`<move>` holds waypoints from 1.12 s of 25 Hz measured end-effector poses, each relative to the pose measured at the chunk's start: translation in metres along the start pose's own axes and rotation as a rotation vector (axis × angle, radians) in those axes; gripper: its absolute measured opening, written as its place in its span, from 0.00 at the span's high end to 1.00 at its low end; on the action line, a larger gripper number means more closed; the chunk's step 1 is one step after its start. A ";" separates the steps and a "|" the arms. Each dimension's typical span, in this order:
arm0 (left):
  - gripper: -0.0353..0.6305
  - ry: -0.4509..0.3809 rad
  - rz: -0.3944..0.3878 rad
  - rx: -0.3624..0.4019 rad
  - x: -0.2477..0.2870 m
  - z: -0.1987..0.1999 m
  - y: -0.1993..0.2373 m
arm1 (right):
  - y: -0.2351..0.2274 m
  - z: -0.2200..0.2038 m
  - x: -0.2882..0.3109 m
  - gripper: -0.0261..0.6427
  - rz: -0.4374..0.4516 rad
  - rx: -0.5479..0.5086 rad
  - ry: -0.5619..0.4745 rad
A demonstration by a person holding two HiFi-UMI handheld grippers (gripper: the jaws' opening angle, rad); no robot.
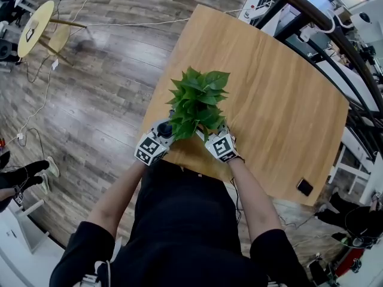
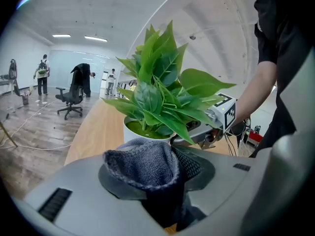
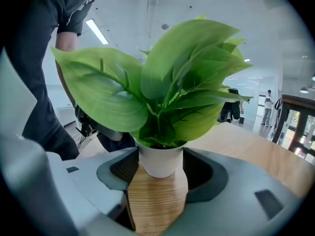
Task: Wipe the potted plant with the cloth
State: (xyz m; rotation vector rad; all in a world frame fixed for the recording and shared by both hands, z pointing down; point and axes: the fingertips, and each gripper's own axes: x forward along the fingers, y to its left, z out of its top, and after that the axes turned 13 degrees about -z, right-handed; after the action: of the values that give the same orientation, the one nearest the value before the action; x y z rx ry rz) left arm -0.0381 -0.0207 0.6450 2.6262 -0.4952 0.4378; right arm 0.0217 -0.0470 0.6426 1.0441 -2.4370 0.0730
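Note:
The potted plant (image 1: 197,103) has broad green leaves and a small white pot. It stands near the front edge of the wooden table (image 1: 269,88). My left gripper (image 1: 164,131) is at the plant's left side, shut on a bunched dark grey cloth (image 2: 142,163). The cloth sits just short of the white pot (image 2: 133,131), under the lowest leaves (image 2: 157,97). My right gripper (image 3: 160,176) is at the plant's right side, and its two pads rest against the sides of the white pot (image 3: 160,161). From the head view the leaves hide the pot.
A small black object (image 1: 304,187) lies near the table's right front corner. A dark railing (image 1: 335,34) runs beyond the table's right side. A round yellow side table (image 1: 33,26) stands on the wood floor at far left. An office chair (image 2: 71,100) and people are far off.

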 end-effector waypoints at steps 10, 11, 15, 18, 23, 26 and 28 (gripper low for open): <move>0.68 -0.018 0.048 -0.022 -0.014 0.002 0.027 | 0.027 -0.002 -0.018 0.55 0.097 -0.043 0.006; 0.68 -0.020 0.050 -0.024 -0.015 0.002 0.029 | 0.025 -0.004 -0.018 0.55 0.082 -0.030 0.013; 0.68 -0.025 0.051 -0.022 -0.018 0.003 0.032 | 0.006 -0.009 -0.014 0.55 0.005 0.028 0.024; 0.68 -0.027 0.045 -0.018 -0.017 0.003 0.031 | 0.006 0.003 -0.005 0.55 0.024 -0.004 0.004; 0.68 -0.019 0.045 -0.015 -0.009 0.004 0.025 | 0.002 0.007 0.001 0.55 0.016 -0.003 -0.003; 0.68 -0.015 0.021 -0.006 -0.008 0.003 0.018 | 0.002 0.007 0.003 0.55 0.005 -0.004 0.006; 0.68 -0.008 -0.011 -0.002 -0.004 0.000 0.007 | 0.000 0.007 0.005 0.55 -0.010 -0.004 0.012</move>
State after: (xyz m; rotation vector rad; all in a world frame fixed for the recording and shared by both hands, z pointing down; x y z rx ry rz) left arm -0.0450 -0.0257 0.6463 2.6285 -0.4826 0.4234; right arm 0.0161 -0.0514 0.6388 1.0507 -2.4206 0.0706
